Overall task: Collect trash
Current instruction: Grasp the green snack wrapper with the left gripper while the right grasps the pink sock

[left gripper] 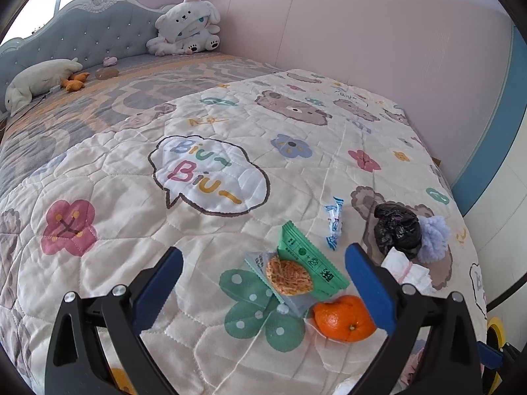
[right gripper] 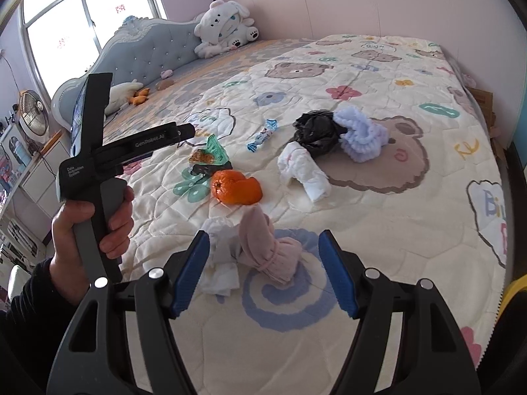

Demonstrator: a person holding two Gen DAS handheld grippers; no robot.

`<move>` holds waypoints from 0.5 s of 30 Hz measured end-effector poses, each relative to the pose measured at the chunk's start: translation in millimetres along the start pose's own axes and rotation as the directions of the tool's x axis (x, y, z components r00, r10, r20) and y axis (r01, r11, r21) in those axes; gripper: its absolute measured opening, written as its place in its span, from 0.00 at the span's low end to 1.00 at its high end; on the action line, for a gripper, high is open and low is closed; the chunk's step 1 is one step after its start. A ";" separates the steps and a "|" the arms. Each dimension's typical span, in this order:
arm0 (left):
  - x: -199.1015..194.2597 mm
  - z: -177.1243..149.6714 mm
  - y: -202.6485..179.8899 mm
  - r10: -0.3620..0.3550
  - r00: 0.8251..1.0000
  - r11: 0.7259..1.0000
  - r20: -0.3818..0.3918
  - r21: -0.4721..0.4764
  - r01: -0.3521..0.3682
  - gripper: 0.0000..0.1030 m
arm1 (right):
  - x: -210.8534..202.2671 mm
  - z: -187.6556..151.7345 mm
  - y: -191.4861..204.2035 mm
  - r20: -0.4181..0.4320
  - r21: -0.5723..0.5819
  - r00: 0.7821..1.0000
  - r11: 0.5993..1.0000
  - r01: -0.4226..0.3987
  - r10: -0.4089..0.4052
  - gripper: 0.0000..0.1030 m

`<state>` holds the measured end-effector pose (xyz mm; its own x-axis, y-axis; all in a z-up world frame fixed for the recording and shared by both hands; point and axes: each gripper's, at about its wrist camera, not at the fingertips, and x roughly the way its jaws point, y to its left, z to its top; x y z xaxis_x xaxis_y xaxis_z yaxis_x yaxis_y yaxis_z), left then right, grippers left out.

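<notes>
Left hand-held gripper (left gripper: 263,273) angles down over the bed (left gripper: 115,230) with its jaws wide apart and empty, gripped at the handle by a hand (right gripper: 89,227) in a dark sleeve, and the trash lies right under it: green snack wrapper (left gripper: 309,256) with a cracker (left gripper: 289,278), orange peel (left gripper: 344,317) half behind its right finger. Further right sit a blue candy wrapper (left gripper: 334,225), a white tissue (right gripper: 304,172), a black bag (right gripper: 316,131) touching a lilac fluffy thing (right gripper: 359,135). Right hand-held gripper (right gripper: 263,273) also tilts down, jaws apart, a pink sock (right gripper: 270,250) and crumpled white paper (right gripper: 220,263) between them, untouched, the paper partly hidden by its left finger.
</notes>
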<state>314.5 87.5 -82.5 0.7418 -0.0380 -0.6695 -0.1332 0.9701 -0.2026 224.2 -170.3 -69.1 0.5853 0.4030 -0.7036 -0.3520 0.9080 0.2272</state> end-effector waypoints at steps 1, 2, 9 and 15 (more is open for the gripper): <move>2.7 -0.1 0.4 0.001 1.000 1.000 -0.002 0.000 -0.001 0.92 | 4.2 0.9 0.4 -0.003 0.005 1.000 1.000 -0.006 0.006 0.64; 5.2 -0.6 0.6 0.005 1.000 1.000 -0.003 0.002 -0.005 0.92 | 7.9 1.3 0.0 -0.009 0.012 1.000 1.000 -0.013 0.013 0.64; 25.1 -2.7 -2.0 0.004 1.000 1.000 -0.030 0.002 -0.004 0.92 | 22.6 -3.2 -6.4 -0.024 0.033 1.000 0.999 -0.019 0.020 0.60; 38.5 -5.9 -9.5 -0.024 0.999 1.000 -0.044 0.002 0.024 0.92 | 34.7 -4.4 -19.9 -0.052 0.087 0.998 0.995 -0.041 0.046 0.54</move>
<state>340.4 75.4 -110.6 0.7149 -0.0717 -0.6956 -0.1143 0.9694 -0.2174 248.3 -175.0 -101.0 0.5302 0.4375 -0.7263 -0.3104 0.8973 0.3139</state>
